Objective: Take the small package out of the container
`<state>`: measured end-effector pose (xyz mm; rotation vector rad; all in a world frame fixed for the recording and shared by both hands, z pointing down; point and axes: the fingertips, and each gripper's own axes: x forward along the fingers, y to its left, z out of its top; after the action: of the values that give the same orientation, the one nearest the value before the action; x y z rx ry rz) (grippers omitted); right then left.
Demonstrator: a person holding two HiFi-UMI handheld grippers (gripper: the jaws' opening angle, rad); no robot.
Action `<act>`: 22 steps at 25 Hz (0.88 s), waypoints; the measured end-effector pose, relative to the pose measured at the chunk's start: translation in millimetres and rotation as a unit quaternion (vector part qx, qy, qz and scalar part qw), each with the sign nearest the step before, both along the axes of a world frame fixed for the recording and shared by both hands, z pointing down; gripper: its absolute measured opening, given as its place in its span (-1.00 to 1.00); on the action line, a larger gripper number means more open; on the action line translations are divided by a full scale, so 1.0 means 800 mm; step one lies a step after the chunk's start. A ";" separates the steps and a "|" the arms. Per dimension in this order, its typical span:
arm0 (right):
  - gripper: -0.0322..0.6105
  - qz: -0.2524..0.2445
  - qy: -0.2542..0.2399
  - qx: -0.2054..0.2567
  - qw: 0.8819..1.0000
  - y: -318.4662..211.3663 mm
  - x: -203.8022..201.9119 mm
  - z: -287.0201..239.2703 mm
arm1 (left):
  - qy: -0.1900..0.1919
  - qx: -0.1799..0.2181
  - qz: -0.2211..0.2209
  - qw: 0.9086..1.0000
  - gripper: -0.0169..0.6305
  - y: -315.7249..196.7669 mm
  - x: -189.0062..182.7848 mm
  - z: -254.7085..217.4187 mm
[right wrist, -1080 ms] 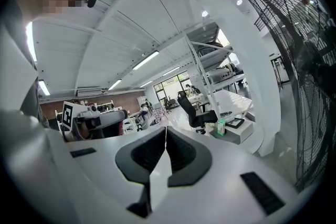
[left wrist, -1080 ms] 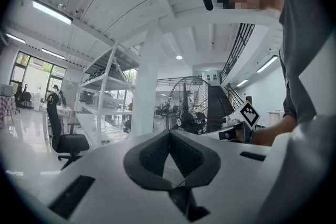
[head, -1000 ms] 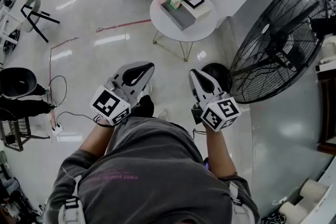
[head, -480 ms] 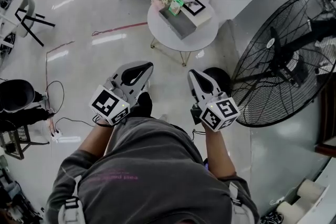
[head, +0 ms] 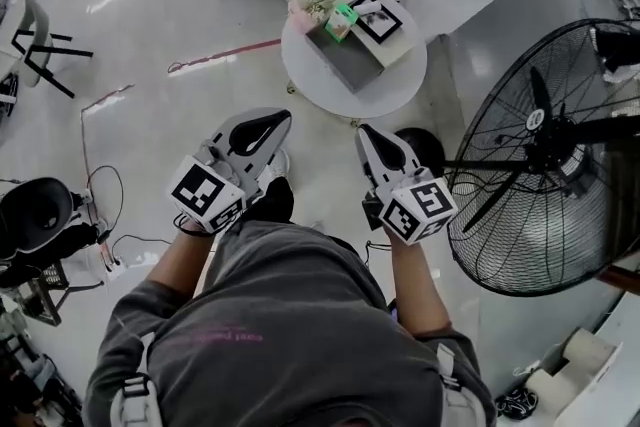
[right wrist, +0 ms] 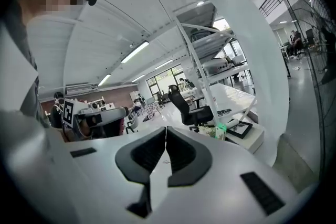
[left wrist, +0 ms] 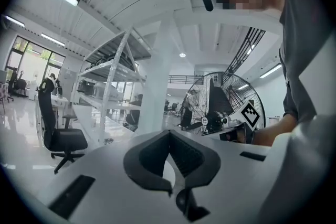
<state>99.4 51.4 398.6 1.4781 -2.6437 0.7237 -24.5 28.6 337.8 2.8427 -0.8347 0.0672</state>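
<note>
head view: one left gripper, one right gripper, one container, one fan.

Small green package stands at end of grey container

The person held both arms forward from the torso, elbows bent, the two grippers side by side and apart. The left forearm reached ahead to the left gripper, which pointed about level, its tip angled slightly toward the other gripper. Its jaws were pressed together at the tips with nothing between them. The right forearm carried the right gripper, which tipped a little downward, its jaws likewise closed and empty. The left marker cube and the right marker cube sat at the wrists, nearest the body.
</note>
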 end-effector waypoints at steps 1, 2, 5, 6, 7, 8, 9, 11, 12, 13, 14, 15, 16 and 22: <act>-0.83 0.003 0.001 -0.004 1.000 -0.013 -0.002 0.003 | 0.000 -0.002 0.003 1.000 -0.90 -0.014 -0.002 0.003; -0.83 0.005 0.002 -0.008 1.000 -0.026 -0.003 0.008 | 0.000 -0.005 0.006 1.000 -0.90 -0.028 -0.004 0.007; -0.83 0.011 0.005 -0.020 1.000 -0.067 -0.007 0.021 | 0.001 -0.015 0.013 1.000 -0.90 -0.072 -0.008 0.020; -0.83 0.014 0.006 -0.023 1.000 -0.079 -0.011 0.024 | 0.002 -0.018 0.016 1.000 -0.90 -0.084 -0.011 0.022; -0.83 0.016 0.008 -0.026 0.999 -0.091 -0.015 0.026 | 0.003 -0.020 0.019 1.000 -0.90 -0.096 -0.015 0.025; -0.83 0.019 0.010 -0.028 0.999 -0.102 -0.020 0.027 | 0.005 -0.022 0.022 0.999 -0.90 -0.108 -0.020 0.026; -0.83 0.022 0.012 -0.030 0.999 -0.112 -0.024 0.027 | 0.007 -0.025 0.026 0.999 -0.90 -0.119 -0.024 0.028; -0.83 0.028 0.014 -0.033 0.999 -0.131 -0.031 0.028 | 0.006 -0.029 0.032 0.999 -0.90 -0.141 -0.030 0.030; -0.83 0.031 0.016 -0.035 0.999 -0.140 -0.033 0.028 | 0.006 -0.031 0.034 0.999 -0.90 -0.151 -0.032 0.030; -0.83 0.034 0.017 -0.037 0.999 -0.149 -0.035 0.029 | 0.007 -0.032 0.037 0.999 -0.90 -0.162 -0.034 0.030; -0.83 0.037 0.018 -0.039 0.998 -0.157 -0.036 0.030 | 0.007 -0.032 0.040 0.999 -0.90 -0.171 -0.036 0.030; -0.83 0.040 0.020 -0.041 0.998 -0.165 -0.037 0.031 | 0.006 -0.032 0.044 0.999 -0.90 -0.181 -0.037 0.030; -0.83 0.044 0.021 -0.042 0.998 -0.173 -0.037 0.033 | 0.006 -0.031 0.046 0.998 -0.90 -0.189 -0.038 0.030; -0.83 0.056 0.031 -0.046 0.997 -0.210 -0.032 0.043 | 0.007 -0.043 0.048 0.998 -0.90 -0.222 -0.045 0.041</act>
<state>73.4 -116.5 432.6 1.6069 -2.4640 0.7838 -60.8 -148.9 370.9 2.7974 -0.6764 0.0919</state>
